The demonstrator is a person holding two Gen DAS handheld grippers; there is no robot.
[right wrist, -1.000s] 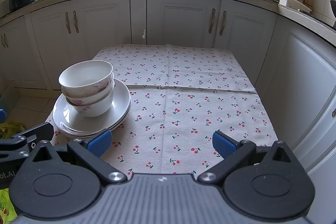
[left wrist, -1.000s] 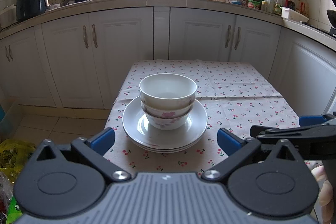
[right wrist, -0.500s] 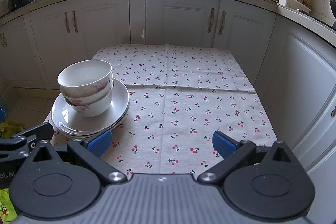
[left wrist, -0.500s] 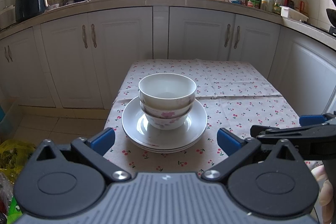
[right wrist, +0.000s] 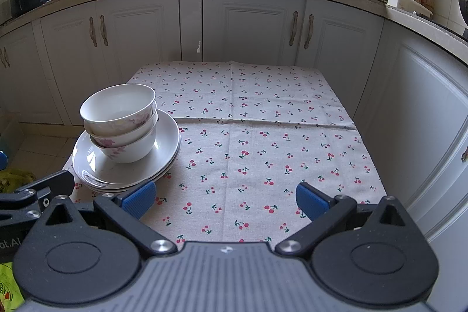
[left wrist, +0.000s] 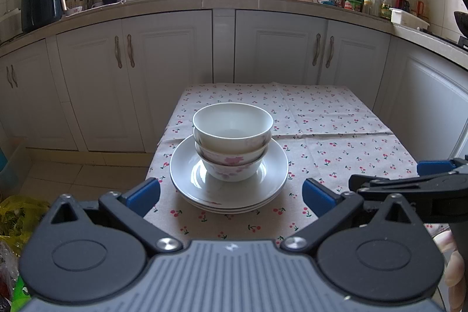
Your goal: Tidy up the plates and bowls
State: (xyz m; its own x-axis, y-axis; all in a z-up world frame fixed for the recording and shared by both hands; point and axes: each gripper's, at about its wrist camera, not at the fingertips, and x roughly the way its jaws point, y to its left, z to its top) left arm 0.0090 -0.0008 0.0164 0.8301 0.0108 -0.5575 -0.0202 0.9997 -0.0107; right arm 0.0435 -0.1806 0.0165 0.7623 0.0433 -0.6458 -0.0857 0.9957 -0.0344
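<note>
White bowls with pink flowers [left wrist: 232,141] [right wrist: 120,125] are nested on a stack of white plates [left wrist: 272,168] [right wrist: 163,148] at the table's near left. My left gripper [left wrist: 231,196] is open, just short of the plates and level with them, with nothing between its blue pads. My right gripper [right wrist: 225,201] is open over bare cloth to the right of the stack. Its side shows at the right edge of the left wrist view.
The table [right wrist: 263,136] carries a cherry-print cloth. White cabinets [left wrist: 163,72] and a cluttered counter [left wrist: 234,0] run behind and along the right. A yellow bag [left wrist: 17,212] lies on the floor at left. A person's fingers [left wrist: 454,268] show at lower right.
Both views have shifted very slightly; the stack and both open grippers hold nearly the same places.
</note>
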